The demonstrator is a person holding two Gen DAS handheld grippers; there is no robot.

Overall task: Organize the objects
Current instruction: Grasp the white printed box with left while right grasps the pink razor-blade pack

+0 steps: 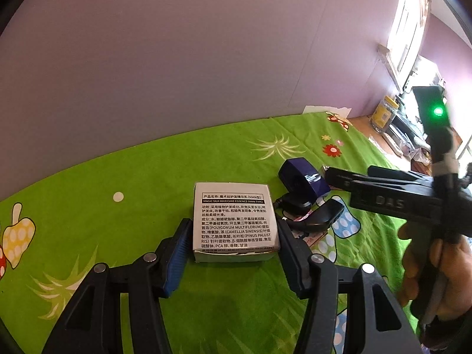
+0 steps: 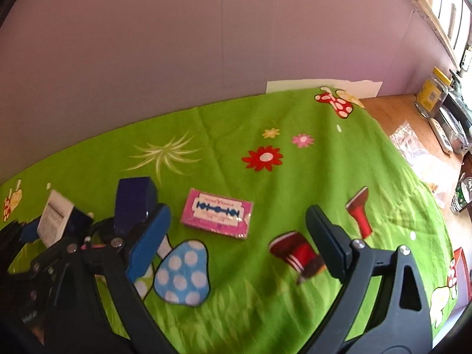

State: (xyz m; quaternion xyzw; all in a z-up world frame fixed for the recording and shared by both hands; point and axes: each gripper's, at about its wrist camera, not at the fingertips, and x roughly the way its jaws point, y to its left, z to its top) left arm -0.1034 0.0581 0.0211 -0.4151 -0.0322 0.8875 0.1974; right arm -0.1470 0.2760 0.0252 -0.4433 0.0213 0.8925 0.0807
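A white box point(image 1: 236, 221) with black printed text lies on the green cartoon cloth point(image 1: 118, 236). My left gripper point(image 1: 234, 224) is shut on it, one pad against each side. Just behind the box sit a dark blue case point(image 1: 303, 180) and a black charger with a cable point(image 1: 295, 205). My right gripper point(image 2: 237, 209) hovers open over the cloth with nothing between its fingers. A pink razor-blade pack point(image 2: 216, 216) lies flat just ahead of it. In the left wrist view the right gripper point(image 1: 333, 177) reaches in from the right, held by a person's hand point(image 1: 427, 265).
A purple wall stands behind the cloth, with white paper point(image 2: 321, 87) at its foot. To the right a wooden tabletop point(image 2: 395, 109) carries a yellow-lidded jar point(image 2: 432, 94), a plastic bag point(image 2: 413, 144) and a power strip point(image 2: 441, 135). A red box point(image 2: 461, 265) shows at the right edge.
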